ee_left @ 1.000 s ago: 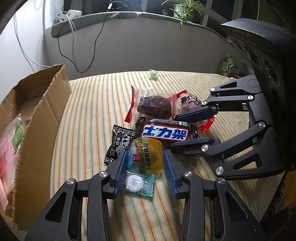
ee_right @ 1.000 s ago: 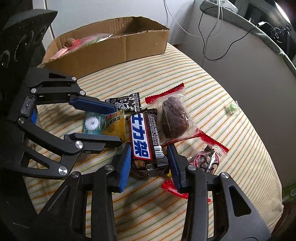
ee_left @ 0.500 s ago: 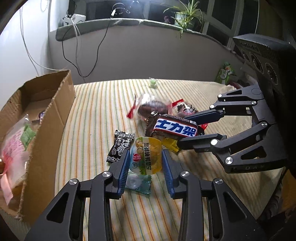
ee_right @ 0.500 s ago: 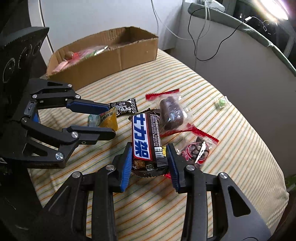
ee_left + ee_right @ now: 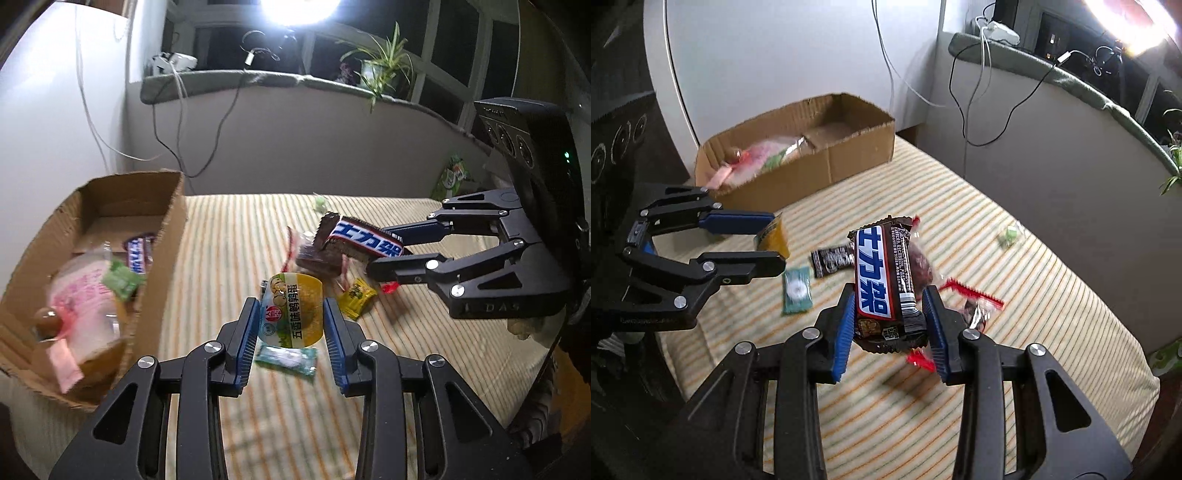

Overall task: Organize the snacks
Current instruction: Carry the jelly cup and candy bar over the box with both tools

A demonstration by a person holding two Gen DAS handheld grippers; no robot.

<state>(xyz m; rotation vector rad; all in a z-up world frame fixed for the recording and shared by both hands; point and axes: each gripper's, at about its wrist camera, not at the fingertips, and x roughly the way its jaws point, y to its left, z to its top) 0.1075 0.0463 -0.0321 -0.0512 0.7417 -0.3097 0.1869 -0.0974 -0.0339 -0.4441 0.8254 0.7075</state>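
My left gripper is shut on a yellow round snack pack and holds it above the striped cloth; in the right wrist view that gripper shows with the pack. My right gripper is shut on a brown chocolate bar with a blue and white label, lifted off the cloth; the bar also shows in the left wrist view. The cardboard box with several snacks in it stands left of the left gripper.
On the striped cloth lie a teal mint candy, a black packet, a yellow candy, a clear red-edged pouch with a dark cake and a small green candy. A wall and cables stand behind.
Both grippers have risen with their snacks off the cloth and swung toward the cardboard box. The loose snacks stay on the cloth.
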